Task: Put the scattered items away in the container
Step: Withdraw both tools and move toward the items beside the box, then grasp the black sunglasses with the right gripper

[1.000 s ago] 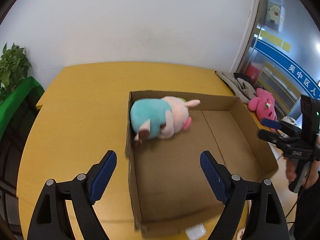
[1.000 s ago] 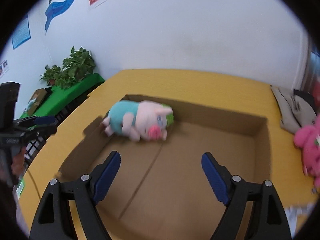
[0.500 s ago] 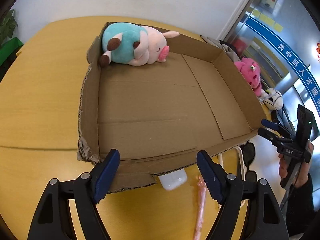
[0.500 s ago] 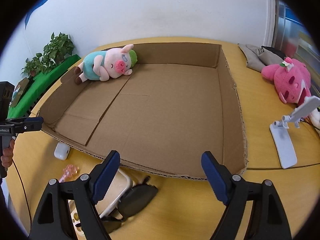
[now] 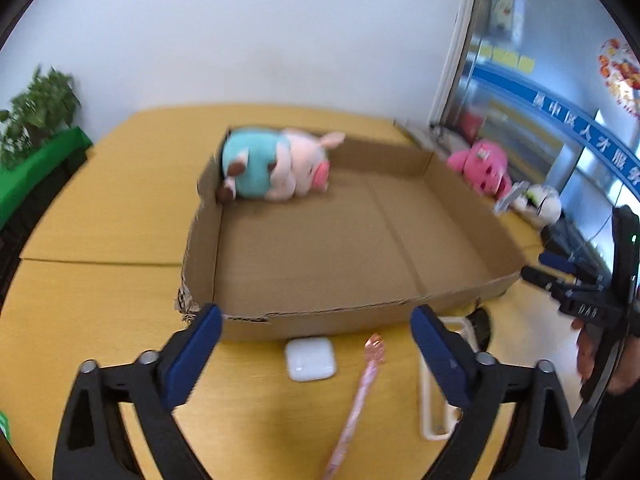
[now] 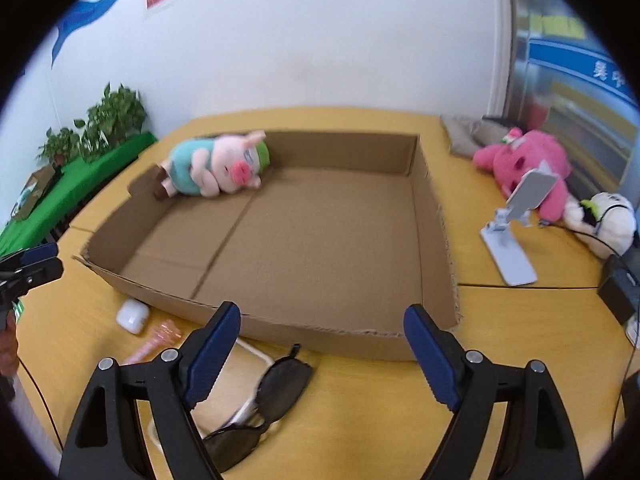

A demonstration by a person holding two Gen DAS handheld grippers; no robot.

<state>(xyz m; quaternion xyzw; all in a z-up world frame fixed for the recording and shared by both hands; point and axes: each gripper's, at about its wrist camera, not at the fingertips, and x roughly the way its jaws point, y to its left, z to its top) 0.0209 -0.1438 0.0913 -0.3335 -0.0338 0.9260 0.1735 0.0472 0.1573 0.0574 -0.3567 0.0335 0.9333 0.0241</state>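
An open cardboard box (image 5: 248,324) (image 6: 432,216) lies on the yellow table, with a teal-and-pink pig plush (image 5: 276,168) (image 6: 216,164) in its far left corner. In front of the near wall lie a white earbud case (image 5: 310,360) (image 6: 132,316), a pink pen (image 5: 360,392) (image 6: 160,336) and black sunglasses (image 6: 280,388) on a white frame-like item (image 5: 430,408). My left gripper (image 5: 314,320) hovers over the case and pen, jaws opening, nothing between them. My right gripper (image 6: 322,316) hangs open above the sunglasses, empty.
Right of the box lie a pink plush (image 6: 524,164), a white phone stand (image 6: 516,232), a white plush (image 6: 608,216) and a black device (image 6: 620,288) with cables. Grey cloth (image 6: 468,132) sits at the back right. Green plants (image 6: 108,120) stand beyond the table's left edge.
Both grippers have drawn back from above the box to its near wall and sunk a little. The case, pen and sunglasses have come into view. The left jaws stand wider.
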